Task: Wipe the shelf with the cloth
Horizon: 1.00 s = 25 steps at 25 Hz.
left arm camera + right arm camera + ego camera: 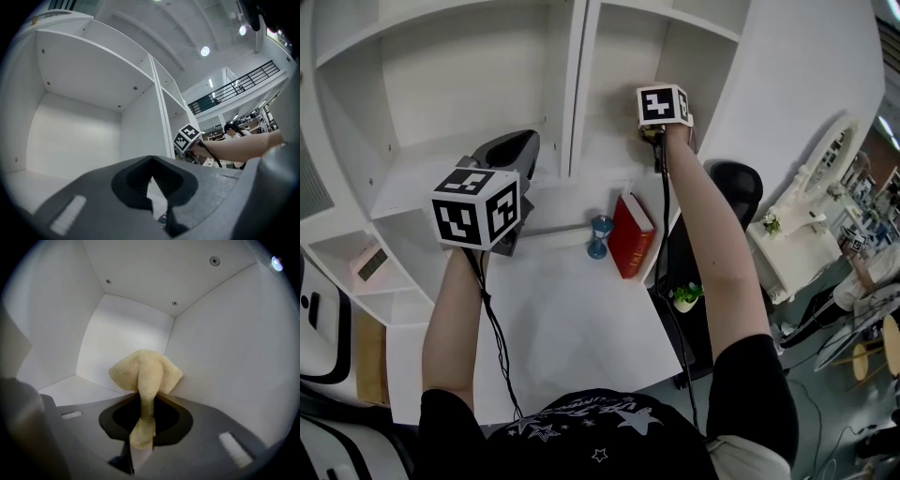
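**Desk:** Which step are you on?

**Me:** By my reading, the wipe itself, or the moment just before a stroke. My right hand-held gripper (142,430) is clamped on the cloth (146,369) and reaches into the right-hand compartment of the white shelf (469,84), up near its far corner.

**Desk:** And the left?

**Me:** The left hand-held gripper (151,190) has its jaws together on nothing. It hovers in front of the left compartment, well apart from the cloth.

**Desk:** How does the cloth look?

**Me:** Pale yellow terry, pinched into a narrow stalk between the jaws and flaring into a soft bunch past them. It sits just before the seam where the back panel meets the right wall. Whether it touches either, I cannot tell.

**Desk:** Next move?

**Me:** I'd press the bunch onto a panel and sweep it across — firmly enough that the floppy head spreads instead of dragging folded.
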Available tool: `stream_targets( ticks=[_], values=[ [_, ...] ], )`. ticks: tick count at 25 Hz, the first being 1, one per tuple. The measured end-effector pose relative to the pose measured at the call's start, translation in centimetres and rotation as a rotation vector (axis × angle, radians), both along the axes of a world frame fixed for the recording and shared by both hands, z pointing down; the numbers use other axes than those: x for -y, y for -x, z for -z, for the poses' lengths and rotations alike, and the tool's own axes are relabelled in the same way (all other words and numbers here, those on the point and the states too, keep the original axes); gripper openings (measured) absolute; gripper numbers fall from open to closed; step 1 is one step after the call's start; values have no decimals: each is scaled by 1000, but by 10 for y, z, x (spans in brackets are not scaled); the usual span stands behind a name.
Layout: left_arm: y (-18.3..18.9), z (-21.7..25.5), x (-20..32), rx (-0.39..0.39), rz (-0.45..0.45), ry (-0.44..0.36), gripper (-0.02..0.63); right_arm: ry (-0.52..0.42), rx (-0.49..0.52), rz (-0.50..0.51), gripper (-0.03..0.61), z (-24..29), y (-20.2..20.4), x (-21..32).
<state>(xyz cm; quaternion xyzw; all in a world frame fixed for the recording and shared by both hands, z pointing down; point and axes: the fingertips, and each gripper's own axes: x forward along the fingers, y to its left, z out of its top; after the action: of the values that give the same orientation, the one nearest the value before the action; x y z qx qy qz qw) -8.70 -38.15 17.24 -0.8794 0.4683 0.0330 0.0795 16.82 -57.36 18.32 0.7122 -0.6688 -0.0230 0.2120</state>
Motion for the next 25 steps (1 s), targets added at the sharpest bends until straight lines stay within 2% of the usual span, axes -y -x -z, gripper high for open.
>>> stream_targets(
  ticks=[7,25],
  values=[
    [-15,-5,-11,-24,-62,18,2,-10,-17,-2,83,2,-8,-43],
    [-46,-17,-32,-12,-189,53,2,-27,-60,-46,84,-7,-27,-113]
  ],
)
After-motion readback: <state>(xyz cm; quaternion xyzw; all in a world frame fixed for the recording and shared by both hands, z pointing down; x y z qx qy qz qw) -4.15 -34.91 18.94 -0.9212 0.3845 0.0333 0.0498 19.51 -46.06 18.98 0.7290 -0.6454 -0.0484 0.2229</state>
